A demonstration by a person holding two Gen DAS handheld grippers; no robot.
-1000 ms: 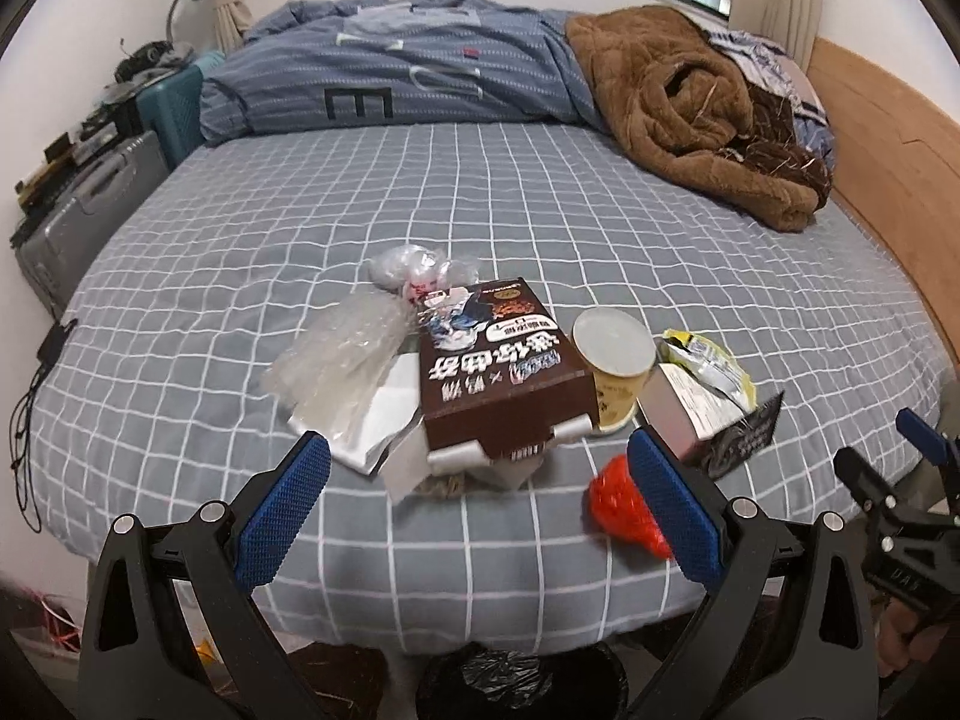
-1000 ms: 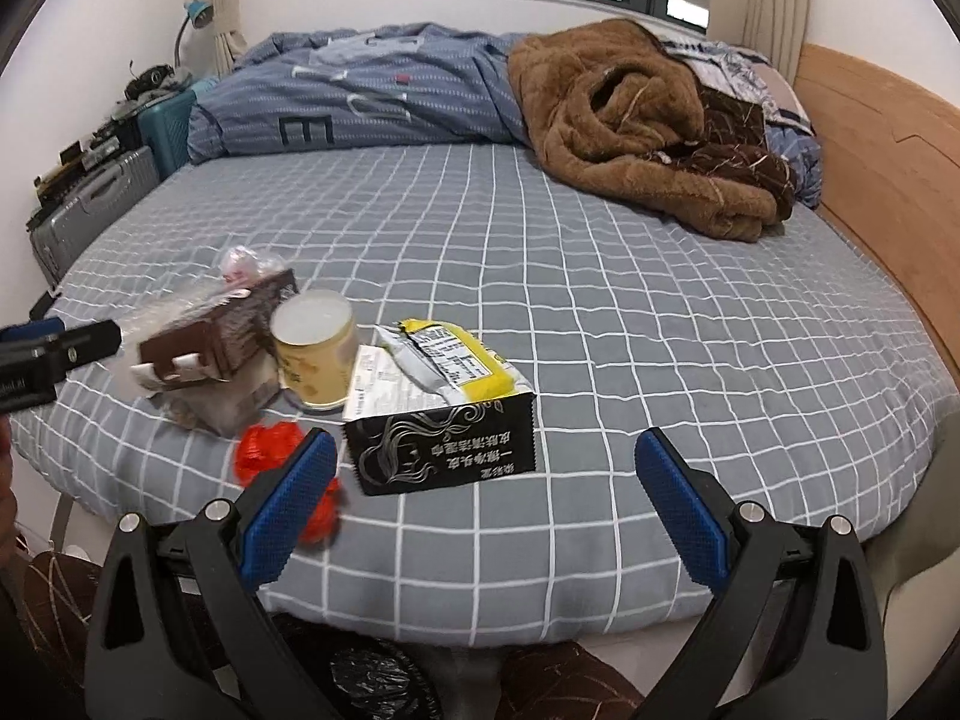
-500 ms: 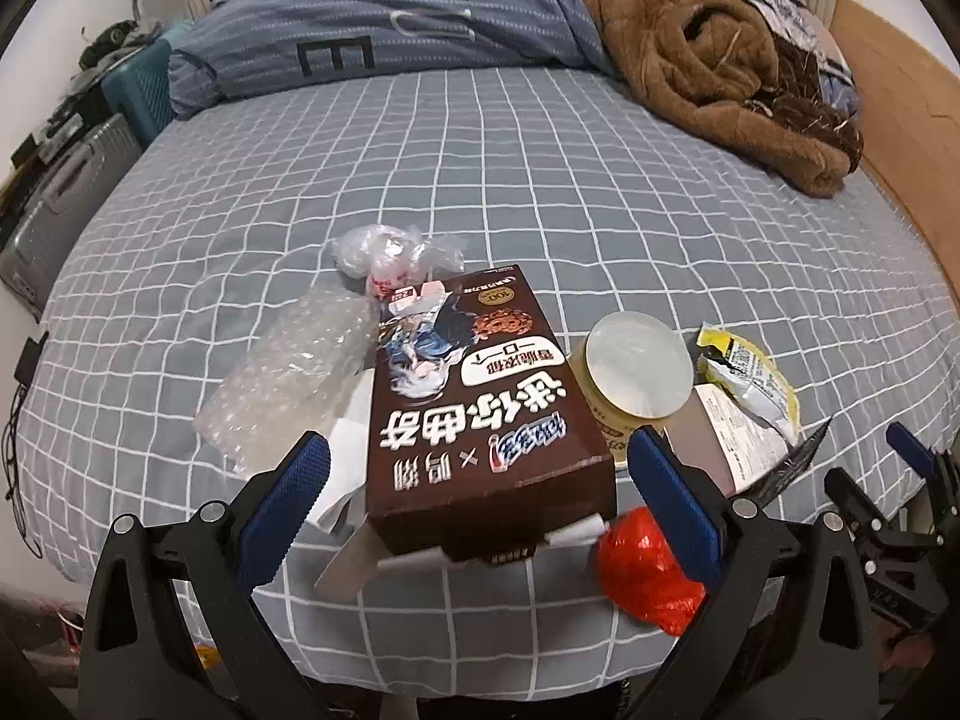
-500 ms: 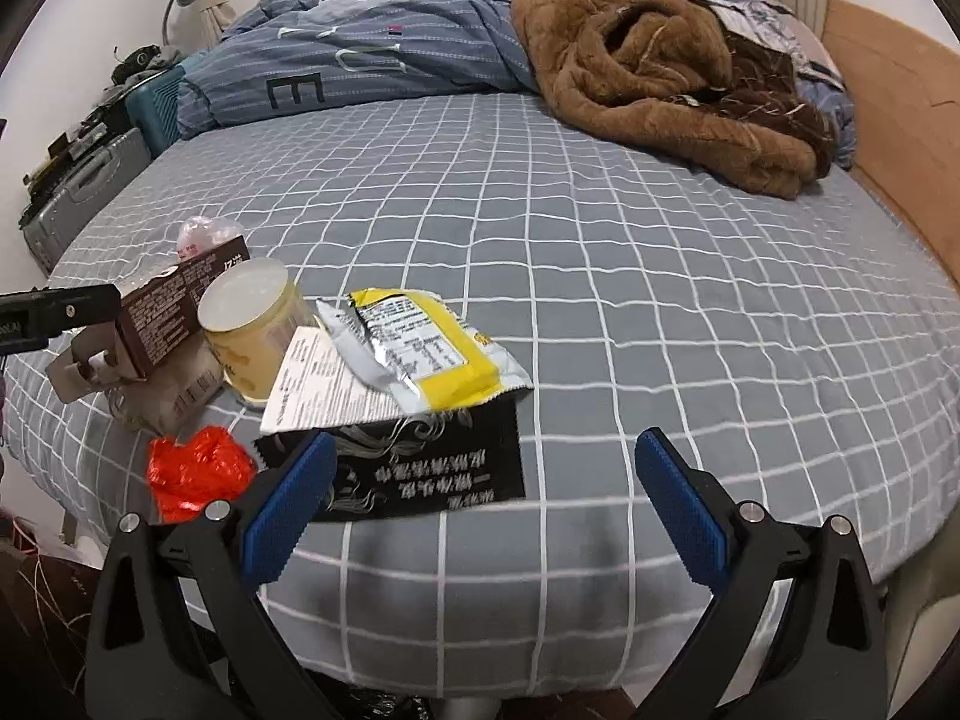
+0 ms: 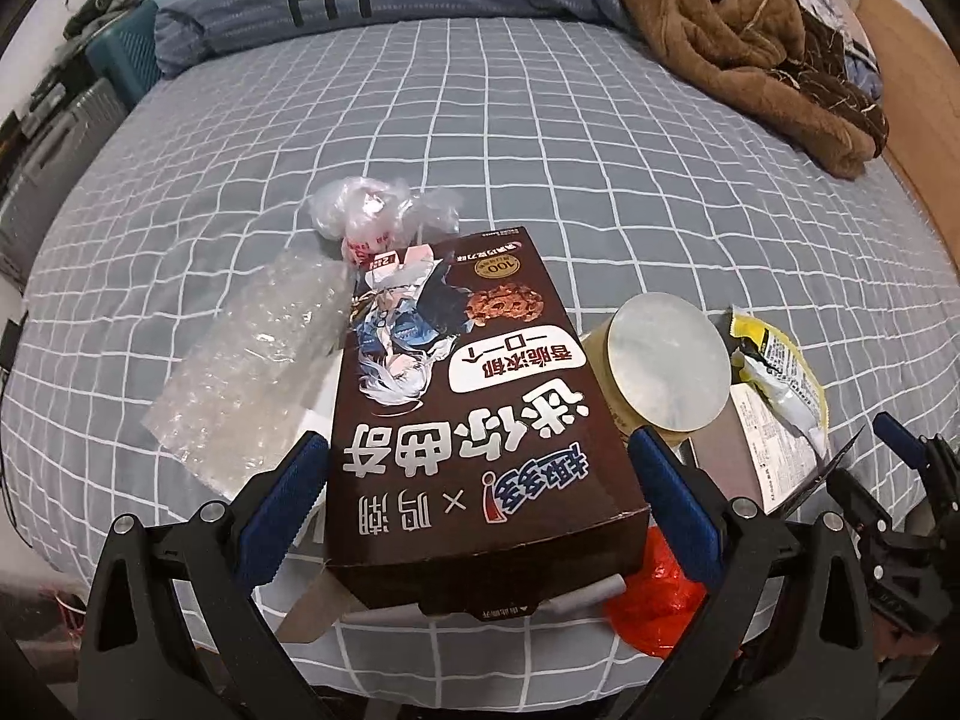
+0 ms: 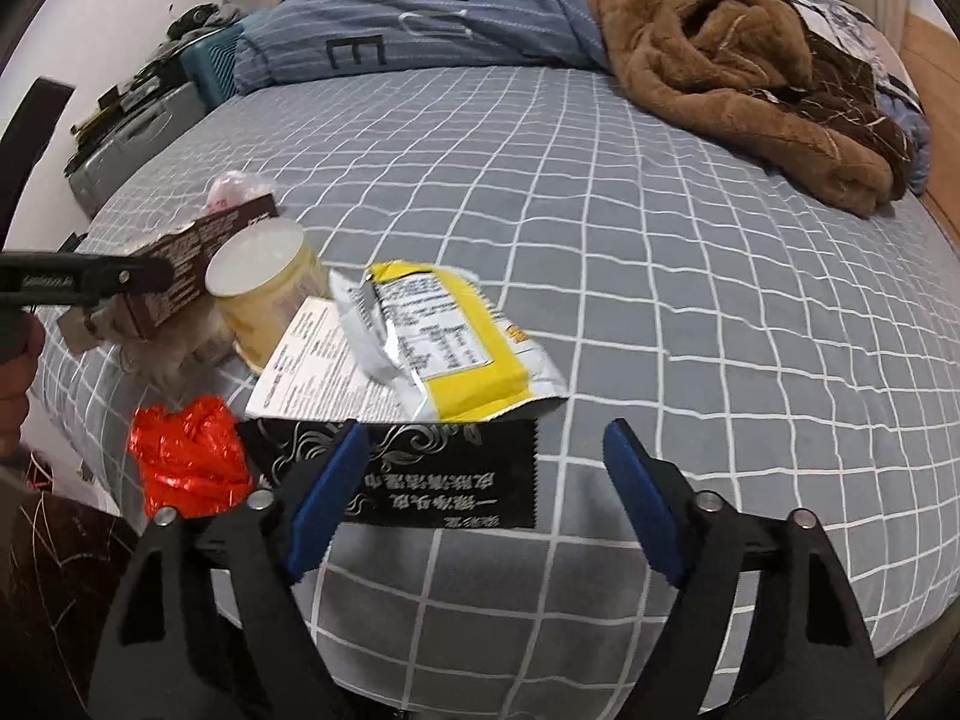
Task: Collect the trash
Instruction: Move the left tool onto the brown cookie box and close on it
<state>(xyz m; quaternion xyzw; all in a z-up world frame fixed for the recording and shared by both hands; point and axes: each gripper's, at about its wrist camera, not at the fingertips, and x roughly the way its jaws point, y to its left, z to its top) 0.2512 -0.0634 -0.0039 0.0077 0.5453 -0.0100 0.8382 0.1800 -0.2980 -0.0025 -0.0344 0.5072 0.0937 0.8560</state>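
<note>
Trash strewn along the near edge of the grey checked bed sheet point(image 5: 540, 138): brown cookie box point(image 5: 474, 426) lying flat on its back, printed face up, near end overhanging loose cardboard flaps. Left gripper point(image 5: 480, 498) spread wide, blue pads flanking the near end of that box, left pad point(image 5: 288, 489) just beside one long side, right pad point(image 5: 672, 495) just beside the other; contact cannot be told, nothing pinched. Crumpled clear plastic wrap point(image 5: 258, 372) to the left of the box, knotted clear bag point(image 5: 372, 222) at its far end. Round tub with pale lid point(image 5: 666, 360) just right of the box, tilted, touching a white printed leaflet point(image 6: 324, 360). Yellow and silver snack packet point(image 6: 444, 342) lying over the leaflet, torn open at one end. Black sachet with silver scrollwork point(image 6: 420, 480) partly under the leaflet, at the sheet's near edge. Red foil wrapper point(image 6: 186, 456) crumpled at the bed's edge, beside the sachet. Right gripper point(image 6: 480, 492) also spread wide, left pad over the sachet's left part, right pad over bare sheet, holding nothing. Brown fleece blanket point(image 6: 732, 60) heaped at the far right of the bed, striped blue duvet point(image 6: 420, 24) bunched along the far side.
</note>
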